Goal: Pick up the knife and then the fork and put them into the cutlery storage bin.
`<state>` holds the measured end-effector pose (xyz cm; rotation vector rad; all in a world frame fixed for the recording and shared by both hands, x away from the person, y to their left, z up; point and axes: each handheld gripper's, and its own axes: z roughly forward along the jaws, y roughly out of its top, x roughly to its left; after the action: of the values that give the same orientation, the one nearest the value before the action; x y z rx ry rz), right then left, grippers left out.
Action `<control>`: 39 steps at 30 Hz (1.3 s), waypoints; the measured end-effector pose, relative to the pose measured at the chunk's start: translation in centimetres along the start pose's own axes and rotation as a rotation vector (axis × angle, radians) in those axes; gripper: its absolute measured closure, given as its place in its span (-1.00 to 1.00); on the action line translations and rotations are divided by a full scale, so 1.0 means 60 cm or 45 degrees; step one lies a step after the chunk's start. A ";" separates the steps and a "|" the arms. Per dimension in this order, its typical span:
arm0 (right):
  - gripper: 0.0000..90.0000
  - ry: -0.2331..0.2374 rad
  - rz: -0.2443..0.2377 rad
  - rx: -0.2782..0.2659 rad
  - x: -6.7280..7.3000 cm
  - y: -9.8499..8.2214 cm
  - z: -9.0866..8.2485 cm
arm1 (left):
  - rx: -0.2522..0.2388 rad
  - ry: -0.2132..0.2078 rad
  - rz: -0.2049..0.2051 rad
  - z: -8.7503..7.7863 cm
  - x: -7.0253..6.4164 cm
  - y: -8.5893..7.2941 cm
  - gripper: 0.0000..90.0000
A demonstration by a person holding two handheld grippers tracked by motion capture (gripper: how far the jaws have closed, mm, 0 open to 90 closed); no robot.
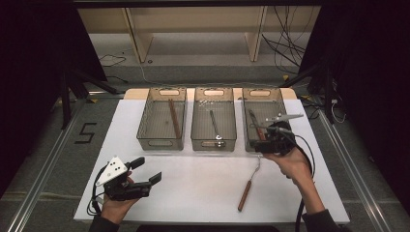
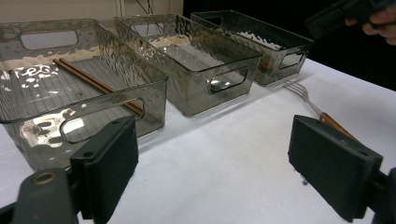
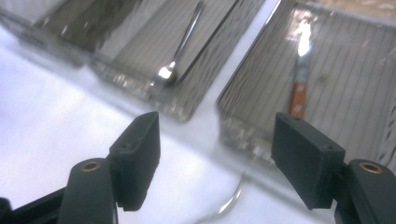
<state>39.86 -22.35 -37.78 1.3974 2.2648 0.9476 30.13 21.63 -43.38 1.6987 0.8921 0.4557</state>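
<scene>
High view: we have knife binned right; fork left on table; both grippers spread, empty.

Parted fingers above knife in right bin

— Wide bare stretch of table in front of the three bins, nothing lying across the middle.

— And on the right?

— The fork lies there on the table, its tines near the front wall of the right bin. That's the one thing in the way.

— Around the bins?

— Left bin, middle bin and right bin stand side by side with narrow gaps between them; their walls block any level approach, but all three are open from above.
</scene>
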 end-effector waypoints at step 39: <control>-0.42 -0.032 0.009 0.182 0.103 -0.141 0.030 | 0.001 -0.006 0.006 0.002 -0.003 0.002 -0.65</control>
<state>32.31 -18.84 -44.36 1.4673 2.3507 0.7790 30.13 21.45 -43.31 1.7023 0.8852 0.4538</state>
